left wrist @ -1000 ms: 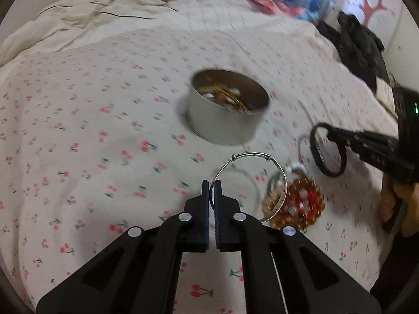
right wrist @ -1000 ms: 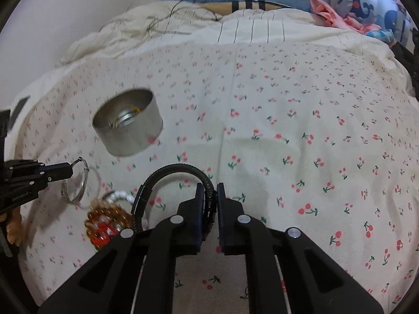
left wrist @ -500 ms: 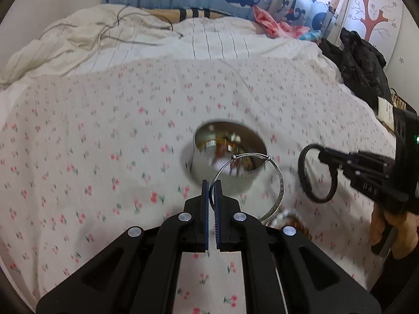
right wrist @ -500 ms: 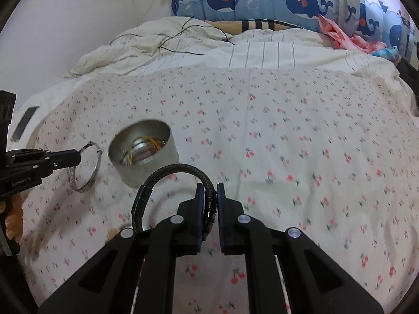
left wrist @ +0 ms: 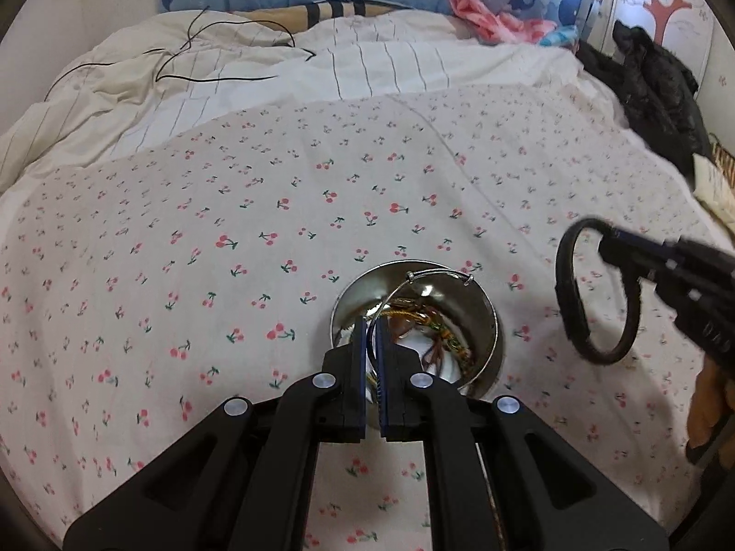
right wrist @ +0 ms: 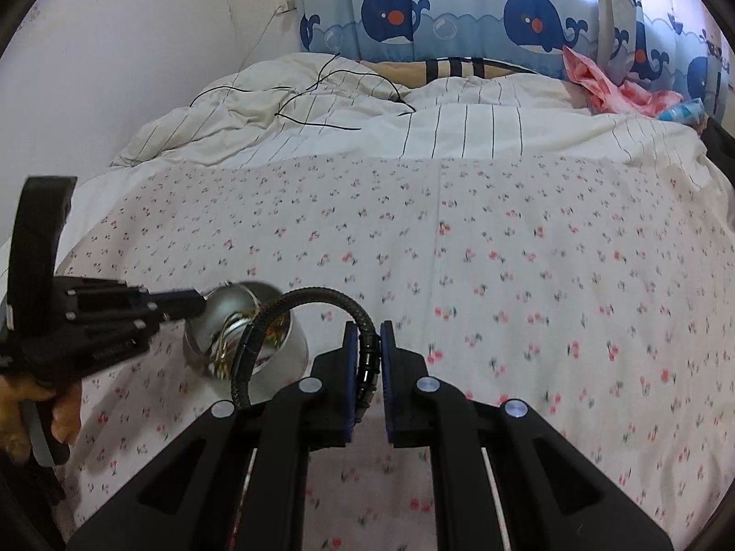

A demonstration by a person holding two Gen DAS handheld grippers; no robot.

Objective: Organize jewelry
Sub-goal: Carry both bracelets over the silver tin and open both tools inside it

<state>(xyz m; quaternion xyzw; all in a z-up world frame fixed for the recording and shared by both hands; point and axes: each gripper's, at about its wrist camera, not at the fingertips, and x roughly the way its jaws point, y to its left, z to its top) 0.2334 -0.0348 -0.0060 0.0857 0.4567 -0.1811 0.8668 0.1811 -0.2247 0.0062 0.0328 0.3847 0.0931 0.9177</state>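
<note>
**Inspector:** Largest item first. The bed (left wrist: 275,211), under a cherry-print sheet, is soft and uneven. The metal tin (left wrist: 487,321) stands on it toward the near edge, roughly midway along it, and it already holds several tangled pieces.

**Assistant:** Risk there?

**Inspector:** Tipping. The tin has no firm footing, so a knock on its rim from either claw could roll it and spill the contents across the sheet.

**Assistant:** And the claws?

**Inspector:** The left claw (left wrist: 372,335) is all but closed, pinching the thin silver bangle (left wrist: 438,274), which hangs over the tin's mouth. The right claw (right wrist: 366,353) is clamped narrowly on the black cord bracelet (right wrist: 317,296), held in the air just beside the tin on its right.

**Assistant:** Both converging on one opening?

**Inspector:** Yes (my chief concern). The tin's mouth looks too small for two tools at once; they could collide or foul each other's loops.

**Assistant:** Smaller hazards?

**Inspector:** The bangle is gripped on a thin wire edge, so it may pivot and catch the rim on release, landing outside. The stiff cord loop could spring back out or snag the tangled pieces inside.
</note>
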